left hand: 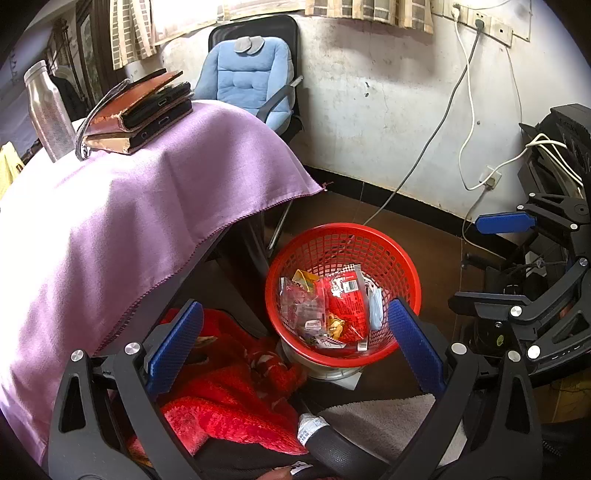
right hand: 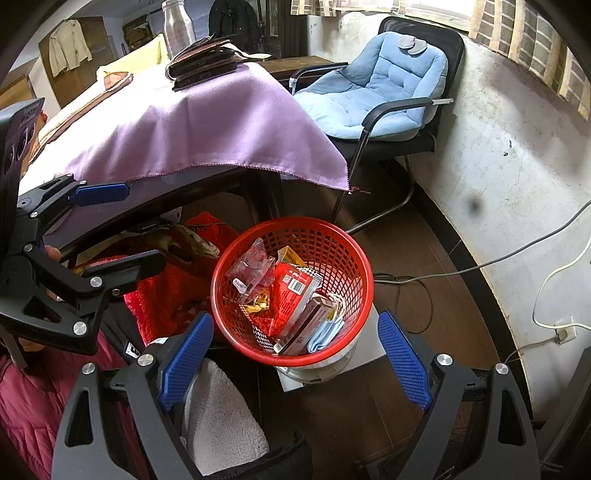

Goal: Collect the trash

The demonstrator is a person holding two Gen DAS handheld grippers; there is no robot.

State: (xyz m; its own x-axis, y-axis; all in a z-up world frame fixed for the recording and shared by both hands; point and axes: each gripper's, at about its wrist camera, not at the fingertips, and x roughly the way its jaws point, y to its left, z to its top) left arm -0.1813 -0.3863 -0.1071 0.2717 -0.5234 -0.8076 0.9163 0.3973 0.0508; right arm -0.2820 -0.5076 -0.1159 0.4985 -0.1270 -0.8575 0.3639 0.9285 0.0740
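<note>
A red mesh basket [left hand: 321, 243] [right hand: 332, 236] stands on the brown floor beside the table. Inside it lie a red snack wrapper [left hand: 349, 310] [right hand: 291, 295], a clear plastic wrapper [left hand: 295, 302] [right hand: 253, 267], a yellow wrapper [left hand: 304, 278] [right hand: 291, 256], a small box [right hand: 314, 321] and a light blue face mask [left hand: 376, 310] [right hand: 325, 334]. My left gripper [left hand: 295, 347] hovers above the basket, open and empty. My right gripper [right hand: 295, 350] also hangs over the basket, open with nothing between its blue pads. Each gripper shows in the other's view, the right gripper [left hand: 491, 258] and the left gripper [right hand: 122, 229].
A table under a purple cloth [left hand: 129, 221] [right hand: 207, 125] carries a stack of wallets and phones [left hand: 140, 110] [right hand: 207, 62] and a metal bottle [left hand: 46, 110] [right hand: 179, 26]. A chair with a blue cushion [left hand: 251, 77] [right hand: 380, 92] stands by the wall. Cables [left hand: 436, 136] [right hand: 480, 266] trail down. Red fabric [left hand: 229, 398] lies near.
</note>
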